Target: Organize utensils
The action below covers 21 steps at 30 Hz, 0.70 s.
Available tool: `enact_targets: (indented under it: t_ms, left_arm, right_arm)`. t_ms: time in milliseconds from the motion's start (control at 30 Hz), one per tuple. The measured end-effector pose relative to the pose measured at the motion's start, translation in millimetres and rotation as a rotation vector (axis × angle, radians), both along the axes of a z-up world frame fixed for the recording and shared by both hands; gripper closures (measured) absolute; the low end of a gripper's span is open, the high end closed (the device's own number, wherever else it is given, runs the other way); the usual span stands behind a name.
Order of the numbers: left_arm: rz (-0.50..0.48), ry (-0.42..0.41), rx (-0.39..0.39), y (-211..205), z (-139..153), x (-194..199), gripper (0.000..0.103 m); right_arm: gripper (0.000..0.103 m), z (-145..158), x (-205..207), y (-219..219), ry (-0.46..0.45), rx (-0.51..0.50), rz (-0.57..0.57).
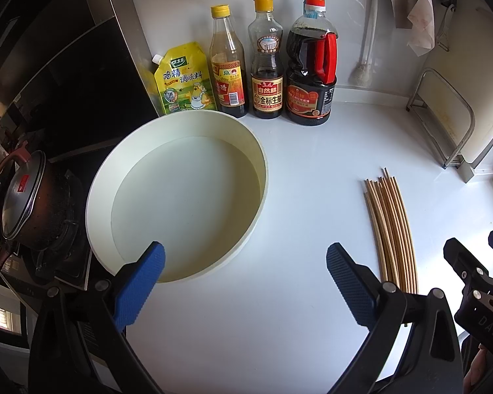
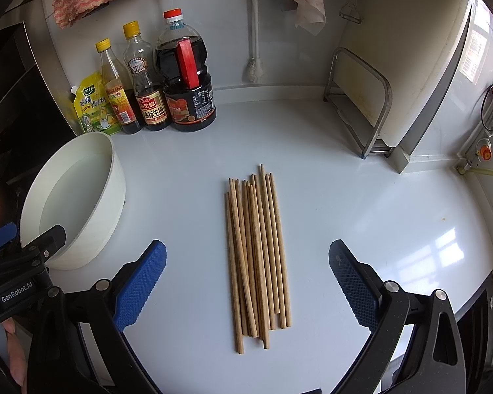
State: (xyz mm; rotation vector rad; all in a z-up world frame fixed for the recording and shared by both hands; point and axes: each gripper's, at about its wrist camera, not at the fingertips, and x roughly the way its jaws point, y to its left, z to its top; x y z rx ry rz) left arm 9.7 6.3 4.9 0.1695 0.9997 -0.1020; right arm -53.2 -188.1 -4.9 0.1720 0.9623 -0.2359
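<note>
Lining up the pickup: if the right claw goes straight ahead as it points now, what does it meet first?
The bundle of chopsticks, lying lengthwise on the counter between the open jaws of the right claw. Height above them is unclear, so it might pass over.

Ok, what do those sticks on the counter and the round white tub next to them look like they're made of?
The chopsticks look like bamboo or light wood: tan, matte, with faint lengthwise grain, unvarnished as far as I can tell. The white tub looks like plastic, possibly melamine: even cream-white colour, thin wall, a soft satin sheen; ceramic can't be ruled out. Both lie on a glossy white counter that reflects the window.
</note>
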Motion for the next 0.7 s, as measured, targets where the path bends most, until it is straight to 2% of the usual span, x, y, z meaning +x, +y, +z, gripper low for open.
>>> enact_targets:
  t_ms: [333, 567, 700]
  left_arm:
    - [-0.026, 0.030, -0.019, -13, -8, 5, 0.006]
    - [-0.078, 0.036, -0.086, -44, -23, 4, 0.006]
    - [-0.096, 0.057, -0.072, -66, -44, 6, 0.006]
  right_arm:
    - [0.008, -6, -11, -19, 0.006, 0.025, -0.024]
    - [0.008, -30, -27, -62, 0.040, 0.068, -0.043]
    - [0.008, -48, -29, -85, 0.056, 0.051, -0.029]
